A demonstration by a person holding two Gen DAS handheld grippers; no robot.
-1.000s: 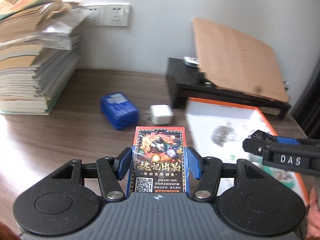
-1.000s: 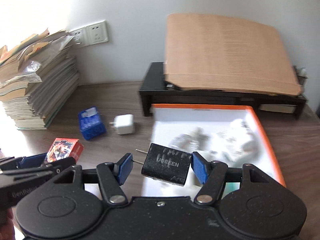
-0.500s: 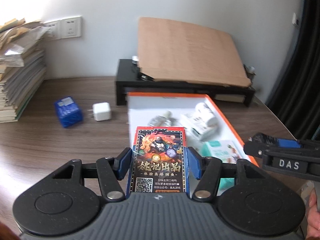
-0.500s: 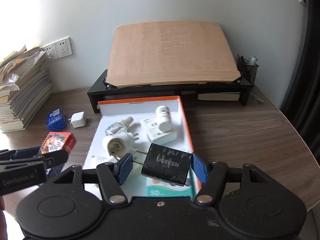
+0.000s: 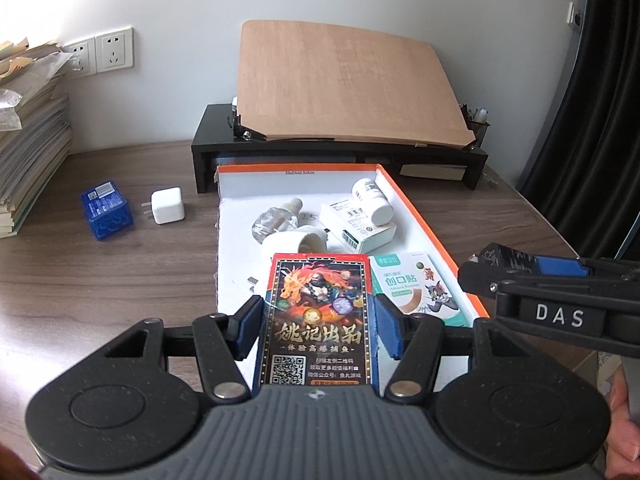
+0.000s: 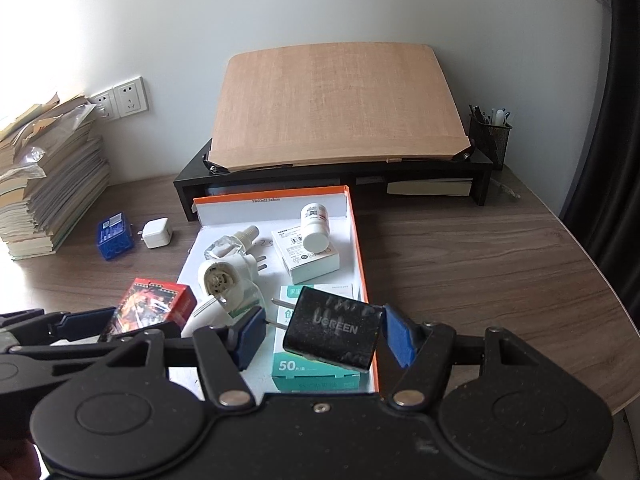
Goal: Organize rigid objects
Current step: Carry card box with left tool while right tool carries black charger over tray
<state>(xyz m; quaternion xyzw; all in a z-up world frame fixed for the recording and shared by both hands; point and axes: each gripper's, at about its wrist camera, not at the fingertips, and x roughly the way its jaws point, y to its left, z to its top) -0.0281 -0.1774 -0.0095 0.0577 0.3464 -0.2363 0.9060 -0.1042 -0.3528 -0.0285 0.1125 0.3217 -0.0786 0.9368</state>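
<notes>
Your left gripper (image 5: 318, 330) is pinching the card box (image 5: 318, 320) by its two long side faces, blue pads flat against the cardboard, with the box hanging over the near end of the orange-rimmed tray (image 5: 420, 216). Your right gripper (image 6: 320, 332) holds the black charger (image 6: 334, 330) tilted: the right pad sits on its corner at about 3 o'clock, while the left pad meets the prongs rather than the body, so I judge that grip less secure than the other. It hovers over the teal plaster box (image 6: 316, 372) at the tray's near right corner. The card box should be light and stiff but crushable, so press on the flat sides as you do now, not harder. The charger is likely dense, hard-shelled and smooth; it could pivot on those prongs, so lower it gently and, if you regrip, take the two broad flat faces. Inside the tray, toward 12 o'clock, lie a white pill bottle (image 6: 314, 228) on a white carton (image 6: 310, 258), a clear bottle (image 6: 226, 246) and a white plug-in device (image 6: 224, 280); the free floor is at 9 to 10 o'clock. Outside, on the desk (image 6: 480, 260) at 10 o'clock, a blue box (image 5: 106, 210) and a white adapter (image 5: 168, 211) are not yet in the tray.
</notes>
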